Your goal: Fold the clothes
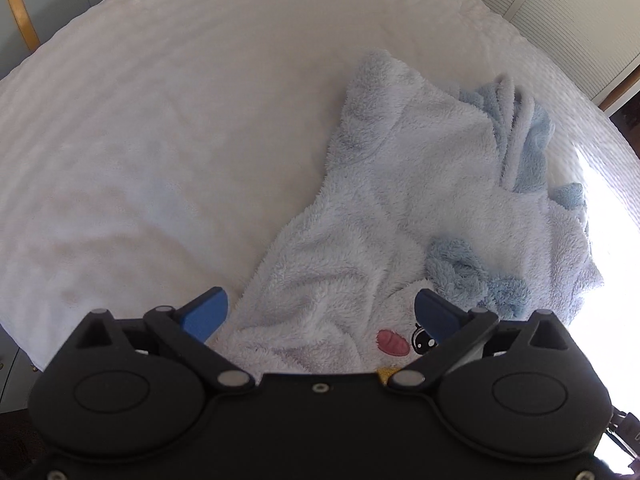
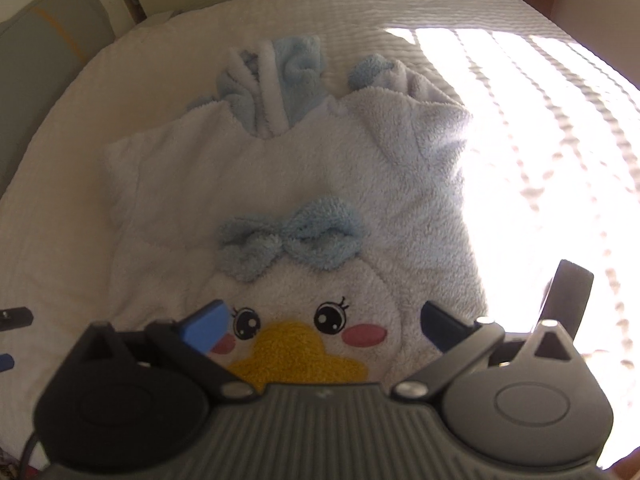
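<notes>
White ribbed bedspread (image 1: 168,128) under me, cupboard doors beyond its far edge. On my left camera, my left gripper (image 1: 322,314) hangs with blue fingers spread wide, holding nothing, over the near edge of the pale blue fluffy hooded towel (image 1: 400,184), which lies rumpled toward the bedspread's right side. Over to the right camera: right gripper (image 2: 326,326) also gaping and empty, right above the embroidered duck face with its yellow beak (image 2: 298,356) and fuzzy blue bow (image 2: 292,236). Sun glare washes the right edge. I'd say folding has barely begun: bunched at the far end, no tidy fold yet.
</notes>
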A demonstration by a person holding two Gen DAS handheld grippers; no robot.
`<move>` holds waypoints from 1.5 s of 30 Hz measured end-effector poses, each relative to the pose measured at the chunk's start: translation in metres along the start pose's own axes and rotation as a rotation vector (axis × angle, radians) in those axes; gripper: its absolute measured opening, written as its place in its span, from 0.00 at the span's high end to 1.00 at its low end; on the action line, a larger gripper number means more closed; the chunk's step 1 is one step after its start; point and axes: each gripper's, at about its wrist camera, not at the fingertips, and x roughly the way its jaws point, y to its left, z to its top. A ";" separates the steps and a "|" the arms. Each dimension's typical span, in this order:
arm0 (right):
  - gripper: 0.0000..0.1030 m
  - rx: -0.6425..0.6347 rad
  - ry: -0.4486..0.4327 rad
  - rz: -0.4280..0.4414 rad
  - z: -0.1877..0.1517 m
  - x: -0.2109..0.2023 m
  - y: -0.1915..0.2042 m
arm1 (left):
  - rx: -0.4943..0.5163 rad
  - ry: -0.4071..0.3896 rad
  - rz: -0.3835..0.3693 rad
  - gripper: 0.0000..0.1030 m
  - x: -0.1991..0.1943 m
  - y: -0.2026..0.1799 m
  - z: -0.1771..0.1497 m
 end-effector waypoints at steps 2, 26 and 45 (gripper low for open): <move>0.01 0.012 0.001 -0.006 -0.004 0.004 0.011 | -0.002 0.005 -0.013 0.01 0.010 0.009 0.012; 0.01 -0.015 -0.161 -0.095 0.030 0.107 0.109 | -0.116 -0.042 -0.089 0.24 0.292 -0.024 0.185; 0.01 -0.014 -0.245 -0.043 0.072 0.099 0.105 | 0.242 -0.145 -0.353 0.93 0.268 -0.083 0.148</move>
